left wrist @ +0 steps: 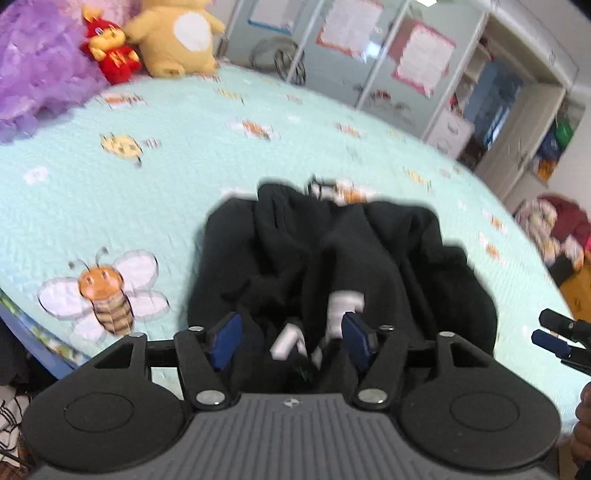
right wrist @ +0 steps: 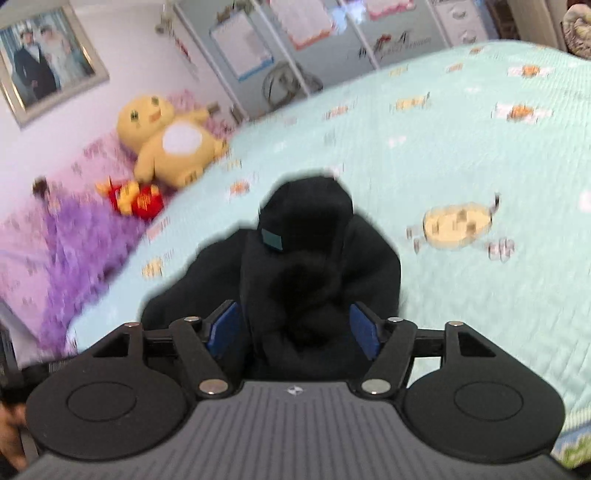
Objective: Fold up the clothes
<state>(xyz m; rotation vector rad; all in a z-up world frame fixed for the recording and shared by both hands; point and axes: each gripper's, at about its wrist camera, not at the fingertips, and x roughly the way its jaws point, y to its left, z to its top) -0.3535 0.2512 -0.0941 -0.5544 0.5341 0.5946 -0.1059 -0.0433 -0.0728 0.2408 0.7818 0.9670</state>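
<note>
Left wrist view. Black garment (left wrist: 332,266) lies bunched in a heap on the bed (left wrist: 147,177), on the pale green quilt printed with bees. Landmark: the garment. Left claw (left wrist: 291,341) hangs over its near edge, jaws apart, blue pads (left wrist: 225,341) on either side of the cloth and not pressing it: released, nothing held. White printed marks show on the cloth between the pads; blurred, cannot be read. To the right of the garment, at the frame edge, the tip of the right claw (left wrist: 554,341) shows. Beyond the garment, far left, a yellow plush toy (left wrist: 177,33) and a red plush toy (left wrist: 110,48) sit beside a purple fluffy throw (left wrist: 40,62).

Right wrist view. Same garment (right wrist: 306,266), heaped, a small teal tag (right wrist: 271,239) on its upper fold; no legible text on it. Right claw (right wrist: 295,334) over the near edge, jaws apart, cloth between the pads but not pinched: released. Beyond the garment to the left, the yellow plush toy (right wrist: 166,140); a framed photograph (right wrist: 44,81) on the wall above it. Dark lettering on the cabinet doors (right wrist: 391,46) behind the bed, too blurred to read.

Judgement on the step: garment not yet spread. Each claw should close on a single layer at an outer edge or corner, not a bundle, then both lift together and draw apart so the cloth lies flat before any fold. Risk: pinching several layers keeps the heap tangled.
</note>
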